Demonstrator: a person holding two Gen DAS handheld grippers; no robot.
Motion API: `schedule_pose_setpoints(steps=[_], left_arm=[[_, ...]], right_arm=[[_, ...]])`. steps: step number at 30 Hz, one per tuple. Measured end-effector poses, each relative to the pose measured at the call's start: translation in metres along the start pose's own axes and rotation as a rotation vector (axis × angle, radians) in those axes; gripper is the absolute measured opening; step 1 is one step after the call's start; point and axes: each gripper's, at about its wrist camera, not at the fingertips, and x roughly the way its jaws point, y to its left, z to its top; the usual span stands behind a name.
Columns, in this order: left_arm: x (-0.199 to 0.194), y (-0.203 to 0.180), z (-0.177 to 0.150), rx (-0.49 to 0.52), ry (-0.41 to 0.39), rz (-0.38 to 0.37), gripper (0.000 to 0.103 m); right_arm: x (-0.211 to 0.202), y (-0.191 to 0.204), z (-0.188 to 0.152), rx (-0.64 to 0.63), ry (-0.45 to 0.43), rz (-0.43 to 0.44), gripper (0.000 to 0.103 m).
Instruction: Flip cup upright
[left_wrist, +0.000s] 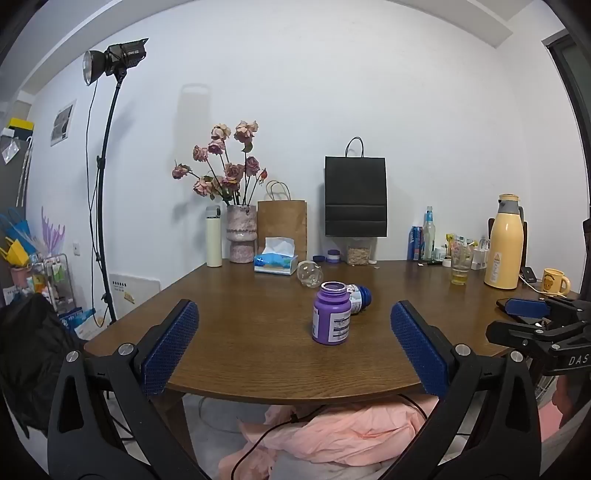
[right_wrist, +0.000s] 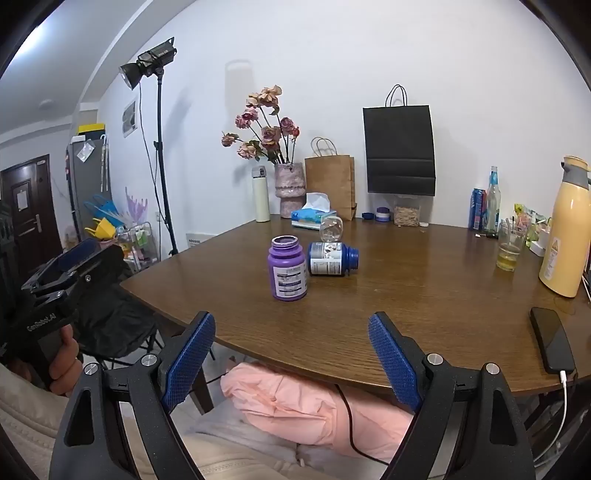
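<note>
Both grippers are released and carry nothing: my left gripper (left_wrist: 295, 345) and my right gripper (right_wrist: 291, 360) hover at the near edge of the table (left_wrist: 258, 354), with their blue pads spread wide. As I judge it, the step in hand is only the approach; no grasp is begun yet.

Which thing is the cup is not fully sure for me. A clear glass cup (left_wrist: 310, 274) lies on its side far back on the table, just beside the tissue box (left_wrist: 275, 264); I take this one as the target. In the right wrist view the same glass cup (right_wrist: 331, 228) shows behind the two bottles. It is well apart from both grippers.

Between me and the cup stand two things: a purple bottle (left_wrist: 331, 313), upright and without lid, and a dark blue bottle (left_wrist: 357, 298) lying on its side, touching or almost touching the purple one.

The next move, I think, calls for reaching forward over or around these bottles without knocking them, then closing the pads across the body of the cup and turning the wrist until its mouth faces up. Glass is smooth and round, so it can roll away or slip.
</note>
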Motion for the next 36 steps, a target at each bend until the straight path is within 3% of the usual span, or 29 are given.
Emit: schedule_pose_setpoints(steps=[36], left_arm=[[-0.005,0.002,0.011,0.0,-0.022,0.004,0.103]], right_arm=[[0.001,0.001,0.0,-0.008,-0.002,-0.005,0.089]])
